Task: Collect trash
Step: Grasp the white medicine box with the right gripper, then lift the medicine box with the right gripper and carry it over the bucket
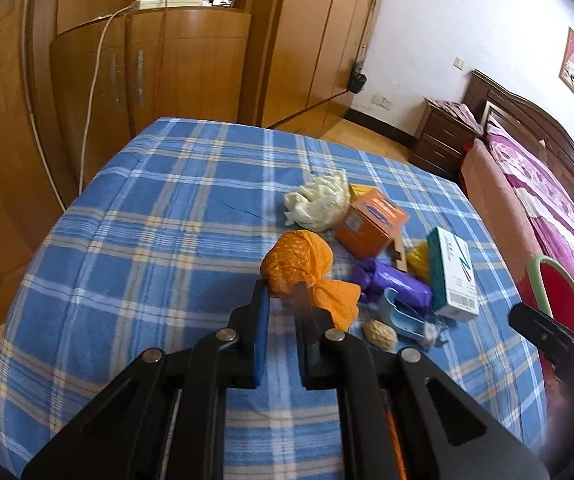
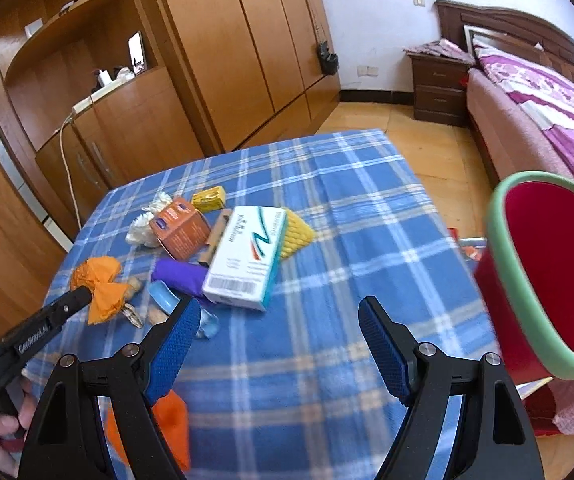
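Trash lies on a blue plaid table [image 1: 147, 240]: an orange mesh bag [image 1: 299, 268], a crumpled white bag [image 1: 319, 200], an orange box [image 1: 371, 224], a white-teal carton [image 1: 451, 276], a purple wrapper [image 1: 395, 284], a blue plastic piece [image 1: 403, 316] and a nut shell [image 1: 381, 334]. My left gripper [image 1: 283, 296] is nearly shut, its tips at the tied neck of the orange bag; it also shows in the right wrist view [image 2: 83, 294]. My right gripper [image 2: 277, 312] is open and empty above the table, short of the carton [image 2: 247, 260]. A red bin with green rim [image 2: 547, 276] stands at the right.
Wooden wardrobes [image 2: 247, 40] and a cabinet [image 1: 147, 72] with a power strip stand behind the table. A bed [image 2: 547, 100] and nightstand [image 2: 439, 88] are at the right. A yellow mesh piece [image 2: 295, 234] and a small yellow box [image 2: 209, 198] lie among the trash.
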